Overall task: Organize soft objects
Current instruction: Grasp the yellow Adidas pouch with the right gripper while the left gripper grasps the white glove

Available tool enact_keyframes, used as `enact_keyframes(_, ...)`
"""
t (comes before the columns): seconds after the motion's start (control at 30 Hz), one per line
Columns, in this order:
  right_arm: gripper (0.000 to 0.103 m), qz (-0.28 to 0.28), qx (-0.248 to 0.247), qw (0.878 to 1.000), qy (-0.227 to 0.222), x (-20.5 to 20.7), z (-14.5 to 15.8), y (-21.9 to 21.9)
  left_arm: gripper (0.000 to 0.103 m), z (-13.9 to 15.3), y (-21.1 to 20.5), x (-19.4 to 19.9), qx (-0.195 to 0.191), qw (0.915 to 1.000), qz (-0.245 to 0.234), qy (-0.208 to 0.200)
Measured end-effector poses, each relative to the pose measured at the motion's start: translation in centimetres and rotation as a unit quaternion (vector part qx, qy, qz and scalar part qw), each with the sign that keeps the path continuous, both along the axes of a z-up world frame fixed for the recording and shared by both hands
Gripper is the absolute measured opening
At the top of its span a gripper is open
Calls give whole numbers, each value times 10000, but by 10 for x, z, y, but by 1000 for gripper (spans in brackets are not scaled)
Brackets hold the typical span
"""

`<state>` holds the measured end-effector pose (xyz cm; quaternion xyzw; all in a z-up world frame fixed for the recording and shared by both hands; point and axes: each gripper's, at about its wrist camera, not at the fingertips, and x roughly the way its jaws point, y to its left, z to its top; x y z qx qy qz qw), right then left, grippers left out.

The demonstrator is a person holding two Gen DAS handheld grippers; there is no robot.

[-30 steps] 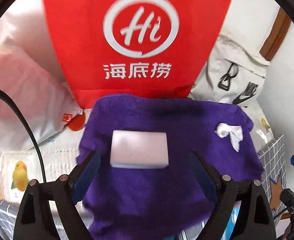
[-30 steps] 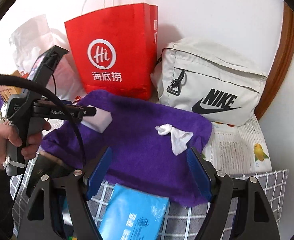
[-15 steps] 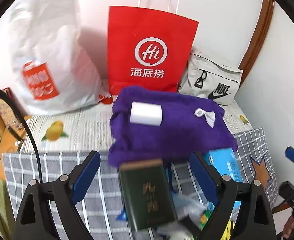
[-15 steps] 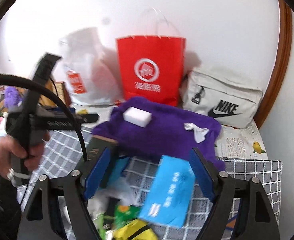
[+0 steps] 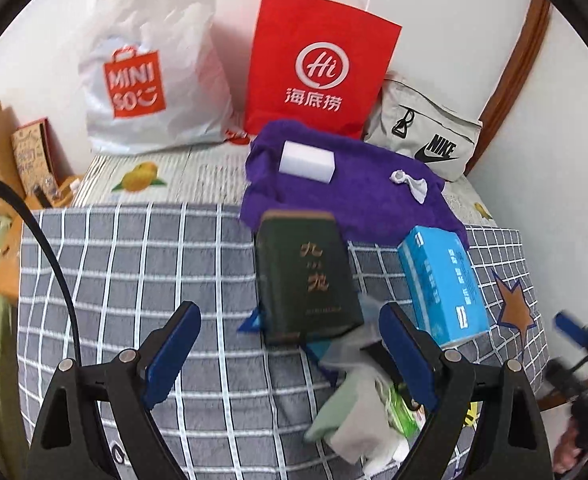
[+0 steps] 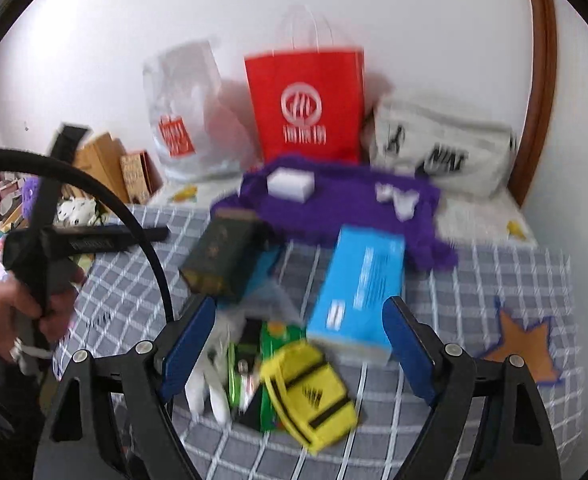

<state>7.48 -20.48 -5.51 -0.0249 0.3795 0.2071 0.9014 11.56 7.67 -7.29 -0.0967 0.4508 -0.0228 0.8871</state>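
Left gripper [image 5: 290, 344]: jaws spread wide, nothing between them, above the grey checked cloth [image 5: 134, 264].
Right gripper [image 6: 297, 340]: jaws released and empty, over a heap of small items.
Purple fleece towel [image 5: 357, 196]: one, lying at the back of the cloth before the bags; on it sit one white sponge block [image 5: 307, 162] and one small white crumpled tissue [image 5: 409, 184].
Only in right view: the person's left hand [image 6: 26, 320] gripping the other tool's handle, and a yellow folded packet with black stripes [image 6: 313, 392]; this view is motion-blurred.
Only in left view: sharp lettering.
Bags: three. White plastic bag [image 5: 150, 76] reads "MINISO"; red paper bag [image 5: 317, 64] reads "Hi" with Chinese characters; pale grey pouch [image 5: 425, 140] reads "NIKE".
Boxes: one dark green box with gold characters [image 5: 305, 276], one light blue packet [image 5: 441, 284], its print too small to read.
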Motion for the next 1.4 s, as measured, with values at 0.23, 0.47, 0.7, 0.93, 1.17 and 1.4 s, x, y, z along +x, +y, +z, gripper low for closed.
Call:
enact_keyframes(0.23,85,199,-200,9977,624,-4,-63,8,91,-15,1,-14,-208,9997,97,113)
enact_keyframes(0.47,64,297,-771,9942,692,-8,-100,20,91,-27,-15,-26,94,9998,-28,157)
enact_keyframes(0.7,35,153,-790,9953,546,-17,-93,2,91,-41,-16,-36,88,9995,-33,304)
enact_keyframes(0.93,35,297,-1256,9914,237,-11,-94,11,91,-51,-12,-40,-7,9992,55,391)
enact_keyframes(1.17,11,415,-1201,9915,267,-1,-98,16,91,-58,-20,-39,-68,9988,-168,461)
enact_keyframes(1.4,8,277,-583,9969,441,0,-83,-4,89,-76,-51,-35,-96,9946,-749,717)
